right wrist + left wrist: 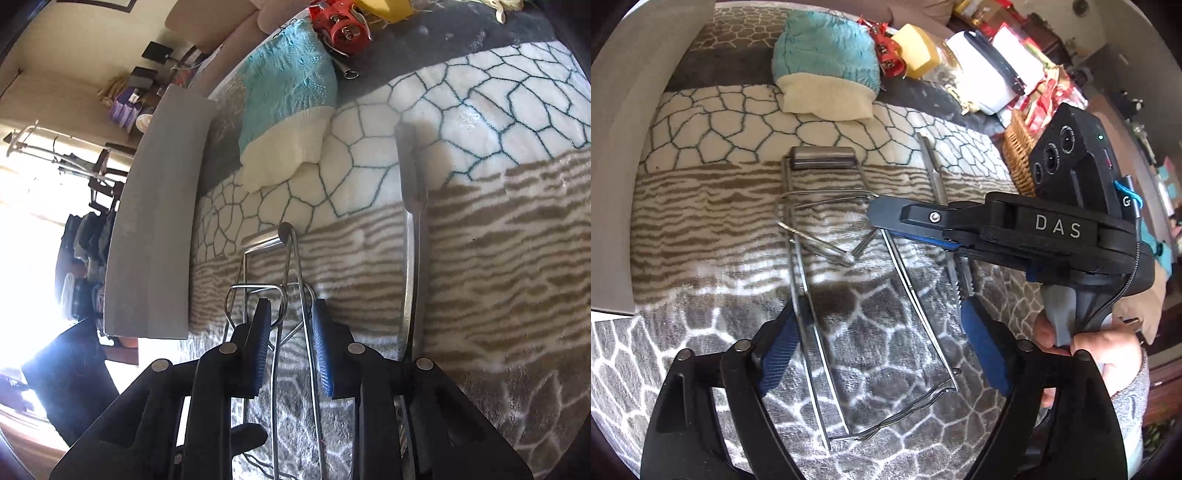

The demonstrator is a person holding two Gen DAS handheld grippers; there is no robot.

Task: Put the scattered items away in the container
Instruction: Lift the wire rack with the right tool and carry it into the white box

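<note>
The right gripper (291,347) has its blue-padded jaws parted around the wire arms of a metal wire tool (288,280), not visibly pinching them; seen from the left wrist, its fingers reach in from the right over the tool's bent loop. The left gripper (882,343) is spread wide, straddling the same wire tool (820,258), whose cylindrical handle points away. A metal knife (934,173) lies just beside the tool on the patterned blanket (720,122). Farther off rest a teal and cream knit hat (827,66), a red plastic item (890,55) and a yellow sponge (916,50). A grey container wall (155,236) stands at the blanket's left edge.
</note>
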